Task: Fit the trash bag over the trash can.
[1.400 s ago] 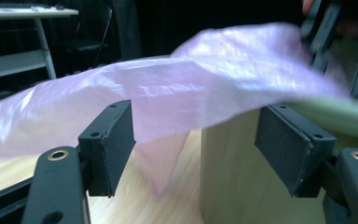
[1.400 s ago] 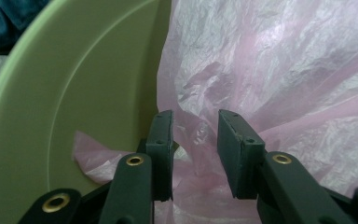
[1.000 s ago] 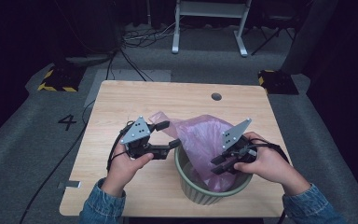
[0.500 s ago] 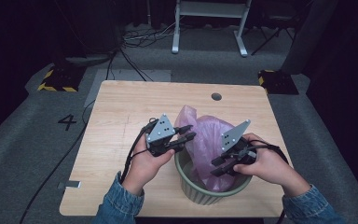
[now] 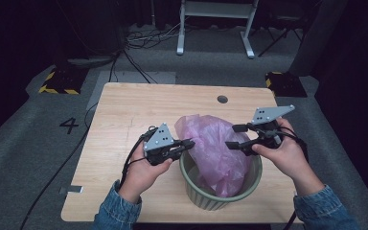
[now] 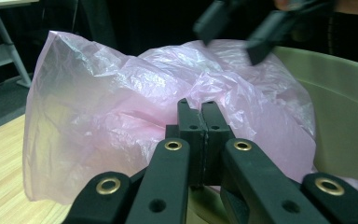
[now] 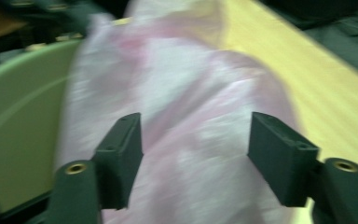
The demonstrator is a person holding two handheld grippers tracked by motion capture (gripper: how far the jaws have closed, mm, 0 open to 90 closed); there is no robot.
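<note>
Bag [image 5: 216, 146], pink and see-through, sits crumpled in a green bin [image 5: 199, 194] near the table's [image 5: 124, 110] front edge; its upper part billows above the rim and leans toward the far left of the bin, spilling over that side.

At the left of the high view, the left hand [image 5: 141, 172] holds the left gripper [image 5: 188, 143] at the bin's left rim, pointing right toward the bag. Its tips reach the bag's left flank just above the rim. In the left gripper view the left gripper's [image 6: 201, 112] two jaws are pressed together, pads flush against each other, with the bag [image 6: 98, 116] right behind them; whether any film is pinched between them cannot be told. The bin's pale inner wall [image 6: 349, 112] curves at the right of that view, and the other gripper's dark jaws hang blurred at the top.

In the middle, the bag fills most of the bin's mouth.

At the right, the right hand [image 5: 287, 155] holds the right gripper [image 5: 235, 135] above the bin's right rim, pointing left at the bag. Its jaws stand wide apart, one above the other in the high view. In the right gripper view, which is blurred, the right gripper [image 7: 196, 140] shows the bag [image 7: 191, 93] between and beyond its spread jaws, the bin's wall [image 7: 18, 107] to the left and the table [image 7: 317, 88] to the right.
</note>
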